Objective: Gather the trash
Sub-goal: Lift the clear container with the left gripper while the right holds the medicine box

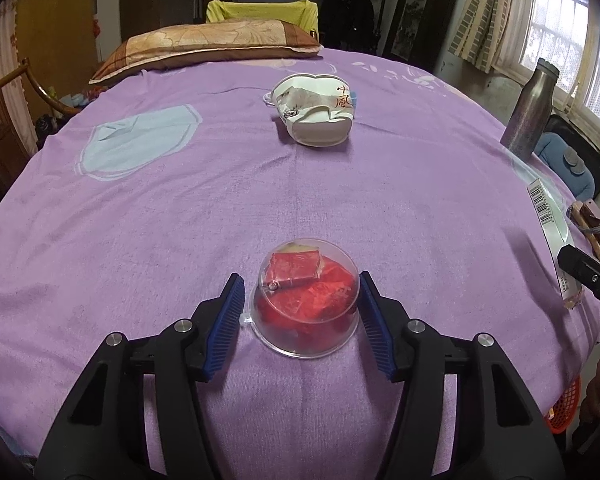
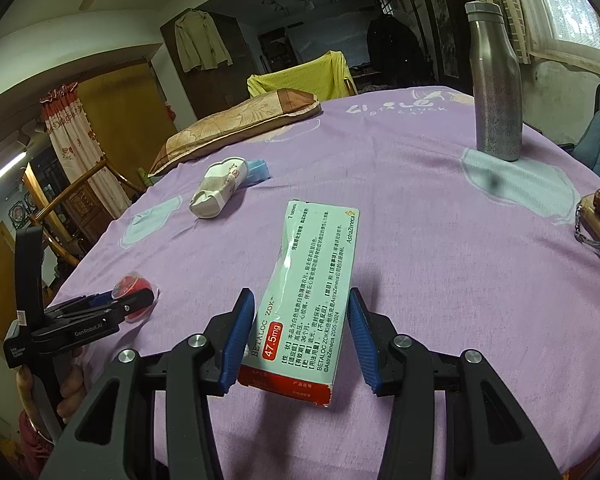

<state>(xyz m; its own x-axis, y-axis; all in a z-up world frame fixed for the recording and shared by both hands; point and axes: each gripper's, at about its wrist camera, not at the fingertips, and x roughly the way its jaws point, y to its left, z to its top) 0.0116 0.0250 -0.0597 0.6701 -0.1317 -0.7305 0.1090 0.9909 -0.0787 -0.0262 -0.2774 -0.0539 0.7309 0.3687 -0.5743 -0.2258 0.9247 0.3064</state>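
Left tongs: parted around clear cup, pads apart.
Right tongs: straddle medicine box, unclamped.
Left: crumpled mask at 12 o'clock.

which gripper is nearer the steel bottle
Right. The right gripper straddles the medicine box, with the steel bottle ahead; the left gripper is at the clear cup, further off.

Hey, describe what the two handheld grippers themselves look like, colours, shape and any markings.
Both are alike. The left gripper and the right gripper each have chunky matte black fingers with round silver bolts at the joints and ribbed blue pads on the inner faces. Seen from the right wrist camera, the left gripper's black body carries white "GenRobot.AI" lettering and a small white label. No cables show.
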